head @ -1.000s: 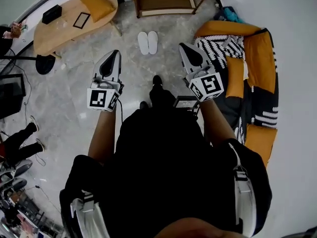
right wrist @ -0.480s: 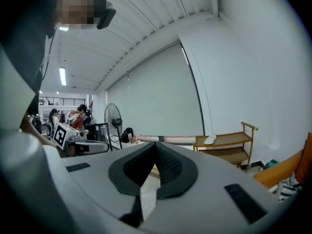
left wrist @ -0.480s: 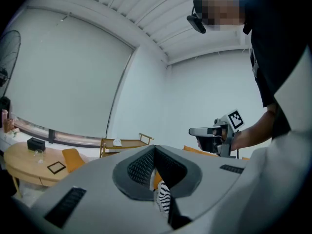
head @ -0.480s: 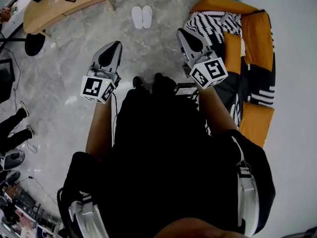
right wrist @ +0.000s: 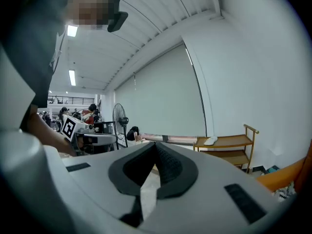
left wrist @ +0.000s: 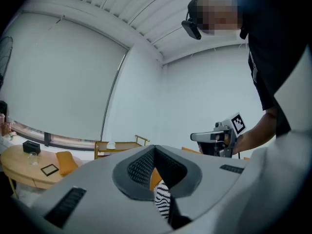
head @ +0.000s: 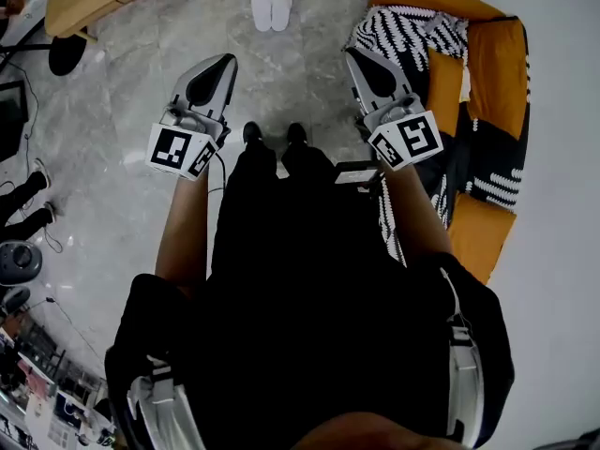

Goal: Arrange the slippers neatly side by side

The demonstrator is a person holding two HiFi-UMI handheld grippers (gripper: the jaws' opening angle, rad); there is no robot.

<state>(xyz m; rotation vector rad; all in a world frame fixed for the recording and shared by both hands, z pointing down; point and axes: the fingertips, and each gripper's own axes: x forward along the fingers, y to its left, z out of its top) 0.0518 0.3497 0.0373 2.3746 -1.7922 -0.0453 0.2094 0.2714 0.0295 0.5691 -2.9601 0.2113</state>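
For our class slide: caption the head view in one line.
Left tool and right tool, both shut, point toward white slippers paired on the floor.

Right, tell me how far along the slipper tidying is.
Done, it seems: the pair of white slippers lies side by side on the grey marbled floor. In hand: nothing; the left gripper and right gripper are both shut, empty and well short of the slippers. Left: apparently nothing but a check.

Paired slippers (head: 271, 9) left of sofa (head: 480, 92)
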